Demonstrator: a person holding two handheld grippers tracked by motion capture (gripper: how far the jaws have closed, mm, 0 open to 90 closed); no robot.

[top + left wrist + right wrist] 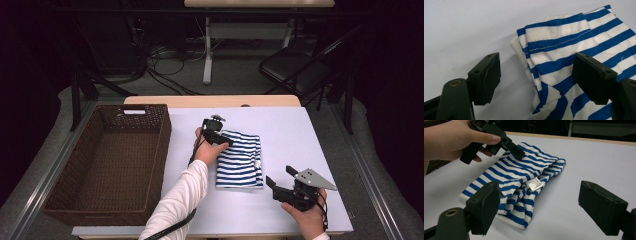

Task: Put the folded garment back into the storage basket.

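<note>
A folded blue-and-white striped garment (240,160) lies on the white table (290,130). My left gripper (224,140) is at its far left corner. In the left gripper view the jaws (537,75) stand apart: one pad over bare table, the other above the striped cloth (574,42), whose folded edge lies between them. The pads do not press on it. My right gripper (279,175) rests near the table's front right, open, with nothing in it. Its view (541,207) looks at the garment (516,180) and its white label (535,184), with the left gripper (494,155) beyond.
A deep brown wicker basket (161,150) stands at the table's left side, its long side next to the garment. Bare white tabletop lies right of and beyond the garment. A dark chair (295,67) and cables are on the floor behind the table.
</note>
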